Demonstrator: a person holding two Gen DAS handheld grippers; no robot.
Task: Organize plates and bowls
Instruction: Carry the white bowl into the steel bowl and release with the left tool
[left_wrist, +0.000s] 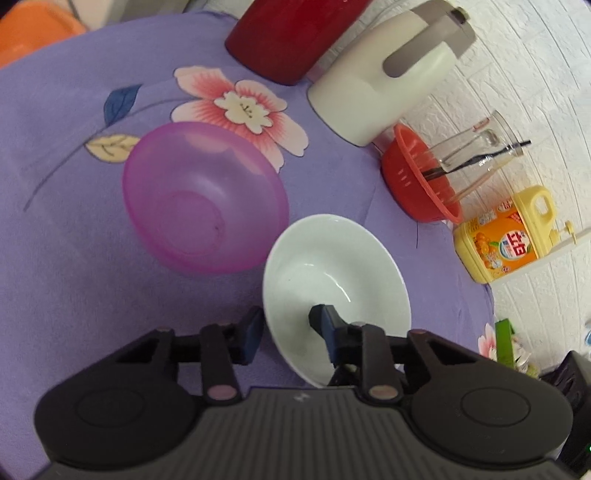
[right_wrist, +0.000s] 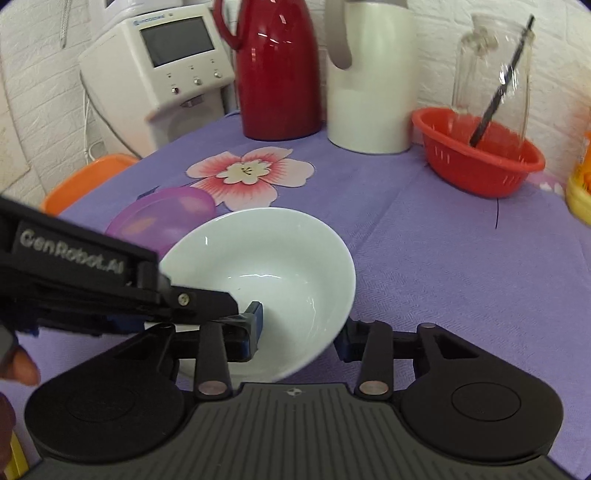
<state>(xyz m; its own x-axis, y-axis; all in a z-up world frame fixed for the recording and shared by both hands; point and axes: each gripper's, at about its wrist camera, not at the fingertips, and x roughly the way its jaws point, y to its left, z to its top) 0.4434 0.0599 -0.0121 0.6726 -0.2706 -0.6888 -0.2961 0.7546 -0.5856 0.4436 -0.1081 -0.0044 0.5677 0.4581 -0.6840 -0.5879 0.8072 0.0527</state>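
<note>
A white bowl (left_wrist: 336, 280) sits tilted on the purple flowered tablecloth (left_wrist: 74, 258), just right of a translucent purple bowl (left_wrist: 205, 199). My left gripper (left_wrist: 288, 321) is shut on the white bowl's near left wall, one finger inside and one outside. In the right wrist view the white bowl (right_wrist: 266, 273) has my right gripper (right_wrist: 300, 326) shut on its near right side, left pad inside, right pad under the outer wall. The left gripper's finger (right_wrist: 207, 297) reaches in from the left. The purple bowl (right_wrist: 166, 214) lies behind it.
Along the back stand a red thermos (right_wrist: 277, 74), a white jug (right_wrist: 369, 81) and a red colander (right_wrist: 476, 162) holding a glass jar. A yellow detergent bottle (left_wrist: 506, 236) sits by the wall. A white appliance (right_wrist: 159, 66) and an orange seat (right_wrist: 85, 177) lie beyond the table's left edge.
</note>
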